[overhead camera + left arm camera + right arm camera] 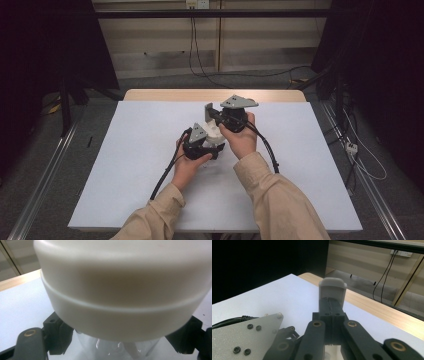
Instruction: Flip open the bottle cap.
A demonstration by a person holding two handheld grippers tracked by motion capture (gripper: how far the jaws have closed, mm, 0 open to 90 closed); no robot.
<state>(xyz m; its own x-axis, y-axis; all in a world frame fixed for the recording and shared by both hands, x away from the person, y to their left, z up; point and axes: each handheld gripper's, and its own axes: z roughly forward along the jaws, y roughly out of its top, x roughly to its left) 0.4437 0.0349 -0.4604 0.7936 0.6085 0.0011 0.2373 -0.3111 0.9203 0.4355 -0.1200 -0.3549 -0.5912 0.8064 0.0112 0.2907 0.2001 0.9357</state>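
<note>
Clear jar with a white lid held between two grippers over the middle of the white worktop (125, 165)

The jar (117, 347) looks light, with a stiff, smooth, transparent body that could slip or crack if squeezed hard; its broad white lid (122, 297) offers the firmer hold, so the grip probably belongs on the body just under the lid and on the lid's rim. The left gripper (202, 147) has its fingers (57, 335) narrowed onto the clear body below the lid. The right gripper (212, 116) has its fingers (331, 315) pressed fully together, holding nothing
</note>
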